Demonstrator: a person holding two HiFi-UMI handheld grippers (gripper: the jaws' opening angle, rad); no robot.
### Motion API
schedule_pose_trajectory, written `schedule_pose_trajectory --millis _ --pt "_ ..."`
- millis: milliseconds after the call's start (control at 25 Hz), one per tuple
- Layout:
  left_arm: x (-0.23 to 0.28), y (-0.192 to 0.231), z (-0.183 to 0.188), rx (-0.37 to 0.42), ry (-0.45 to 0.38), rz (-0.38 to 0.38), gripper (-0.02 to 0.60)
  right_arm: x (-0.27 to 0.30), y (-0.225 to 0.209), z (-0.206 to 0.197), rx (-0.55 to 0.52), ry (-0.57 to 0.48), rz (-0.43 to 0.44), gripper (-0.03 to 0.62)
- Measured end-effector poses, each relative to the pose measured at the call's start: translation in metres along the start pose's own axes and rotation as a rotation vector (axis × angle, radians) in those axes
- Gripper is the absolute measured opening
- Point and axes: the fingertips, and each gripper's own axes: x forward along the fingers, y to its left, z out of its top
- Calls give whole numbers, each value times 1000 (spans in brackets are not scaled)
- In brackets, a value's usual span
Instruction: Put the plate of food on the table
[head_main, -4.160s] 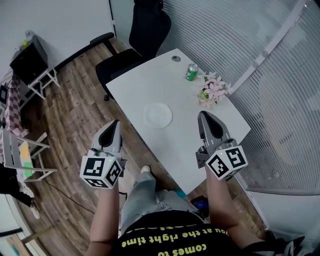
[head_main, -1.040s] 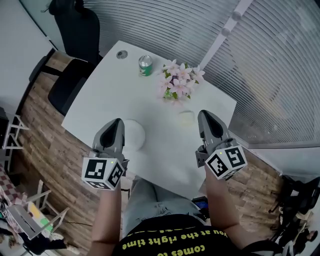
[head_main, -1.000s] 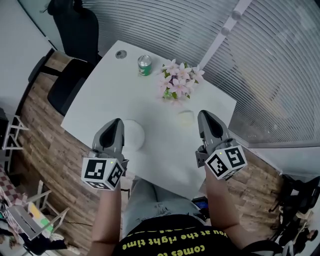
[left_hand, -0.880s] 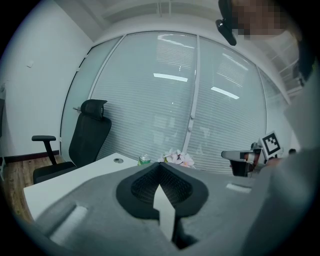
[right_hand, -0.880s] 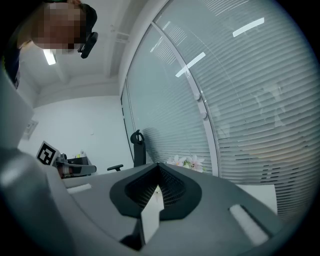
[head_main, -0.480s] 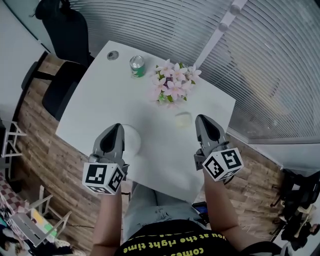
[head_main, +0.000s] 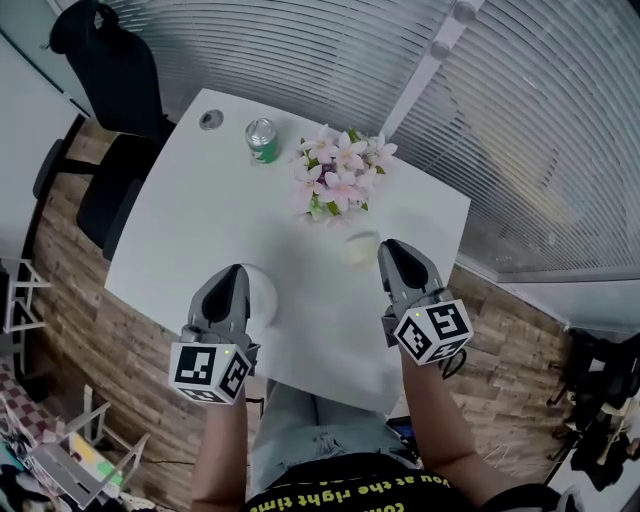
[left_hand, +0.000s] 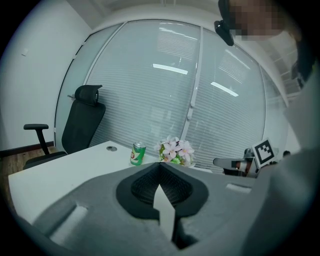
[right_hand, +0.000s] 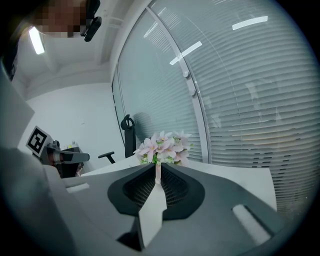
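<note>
Change: vs a sec ago, can (head_main: 262, 140) & flowers (head_main: 338, 175) sit further left in head view; both grippers lower in frame.
L gripper (head_main: 234, 272): fingers (left_hand: 100, 210) together, tips meet, nothing btwn.
R gripper (head_main: 393, 250): fingers (right_hand: 225, 200) just been opening; thin slit apart, nothing btwn.
Plate (head_main: 264, 292): on counter (head_main: 200, 210) near front edge, partly behind L gripper; food can't tell.
Head view only: plate, small pale cup (head_main: 358, 247) just beside R gripper tip.
Gripper views: can & flowers side-on; R view has flowers dead ahead.
</note>
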Motion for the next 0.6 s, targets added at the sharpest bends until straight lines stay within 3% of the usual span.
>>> schedule_pose_trajectory --millis 600 --pt "15 8 -18 -6 48 -8 0 50 -36 -98 -60 252 -132 270"
